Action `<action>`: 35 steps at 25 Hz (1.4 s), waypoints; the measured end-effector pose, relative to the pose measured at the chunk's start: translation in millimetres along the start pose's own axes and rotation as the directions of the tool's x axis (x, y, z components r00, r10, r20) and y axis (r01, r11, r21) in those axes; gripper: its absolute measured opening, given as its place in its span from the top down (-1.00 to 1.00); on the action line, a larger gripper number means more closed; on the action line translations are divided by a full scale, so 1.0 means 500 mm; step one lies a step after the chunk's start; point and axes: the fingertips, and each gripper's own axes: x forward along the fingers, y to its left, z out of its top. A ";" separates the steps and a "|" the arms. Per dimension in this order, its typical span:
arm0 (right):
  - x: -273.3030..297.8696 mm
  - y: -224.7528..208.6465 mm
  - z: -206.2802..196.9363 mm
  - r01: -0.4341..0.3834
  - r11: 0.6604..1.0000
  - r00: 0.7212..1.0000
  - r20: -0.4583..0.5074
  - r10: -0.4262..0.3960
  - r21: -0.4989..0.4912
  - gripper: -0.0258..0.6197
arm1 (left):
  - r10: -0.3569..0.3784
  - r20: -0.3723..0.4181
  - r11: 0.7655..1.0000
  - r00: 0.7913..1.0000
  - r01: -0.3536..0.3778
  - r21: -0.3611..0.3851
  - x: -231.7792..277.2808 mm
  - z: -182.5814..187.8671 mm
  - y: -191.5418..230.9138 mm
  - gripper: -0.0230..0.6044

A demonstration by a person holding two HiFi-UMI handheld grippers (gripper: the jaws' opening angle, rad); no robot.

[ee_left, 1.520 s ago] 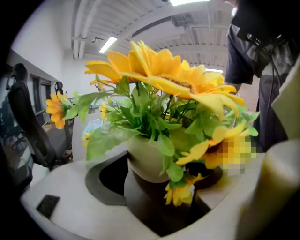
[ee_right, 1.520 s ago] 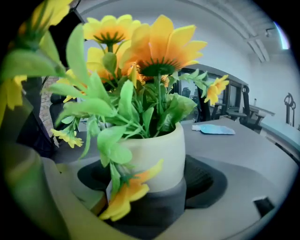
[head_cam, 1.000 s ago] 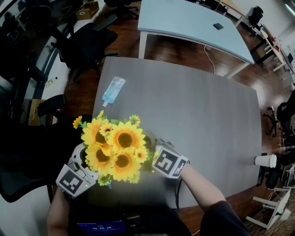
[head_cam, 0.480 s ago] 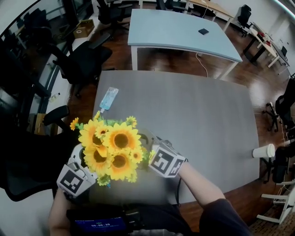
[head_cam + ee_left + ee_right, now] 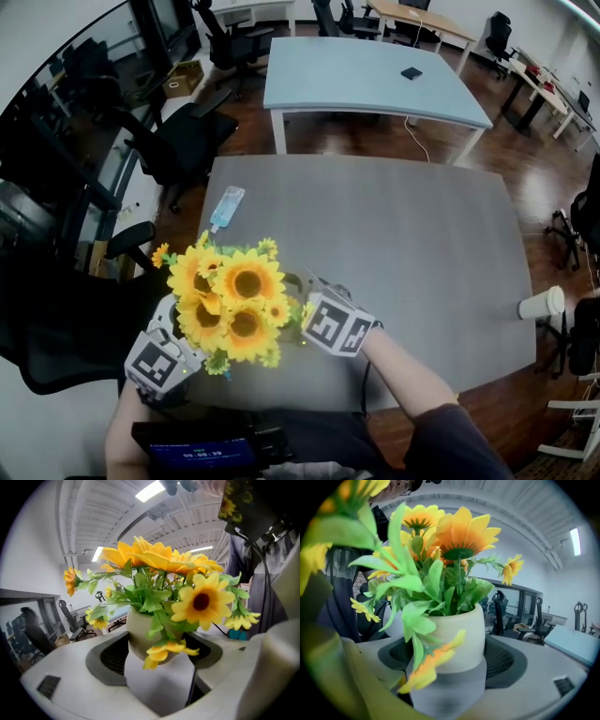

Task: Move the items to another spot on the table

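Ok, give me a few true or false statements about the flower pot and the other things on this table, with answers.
The left gripper and right gripper both hold the pot. True.
The flowers are red roses. False: they are yellow sunflowers.
A blue packet lies on the grey table. True.
The cup stands next to the pot. False: it stands at the table's right edge, far from the pot.

- The potted flowers (image 5: 230, 300) are at the near left corner of the bench (image 5: 403, 244), clasped between the left gripper (image 5: 157, 667) and the right gripper (image 5: 443, 667).
- A packet (image 5: 226, 207) lies behind them, by the bench's left edge.
- 1 cup (image 5: 542, 302) stands at the right edge.
- Another table (image 5: 366, 75) stands behind the bench.
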 end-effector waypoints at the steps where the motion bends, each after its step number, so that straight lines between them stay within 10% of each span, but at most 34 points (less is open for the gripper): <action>1: -0.006 0.004 -0.001 0.002 1.000 1.000 -0.009 -0.002 -0.009 -0.53 | 0.008 -0.011 1.000 1.000 -0.008 0.009 0.000 0.002 -0.007 -0.33; 24: -0.102 0.123 -0.011 -0.062 0.992 0.997 -0.060 0.055 -0.106 -0.53 | 0.112 -0.068 0.992 0.991 -0.115 -0.051 -0.027 0.022 -0.161 -0.33; 35: -0.104 0.200 0.018 0.043 0.999 0.994 -0.096 -0.045 -0.022 -0.54 | -0.026 0.085 0.999 0.996 0.029 -0.038 -0.094 0.023 -0.201 -0.32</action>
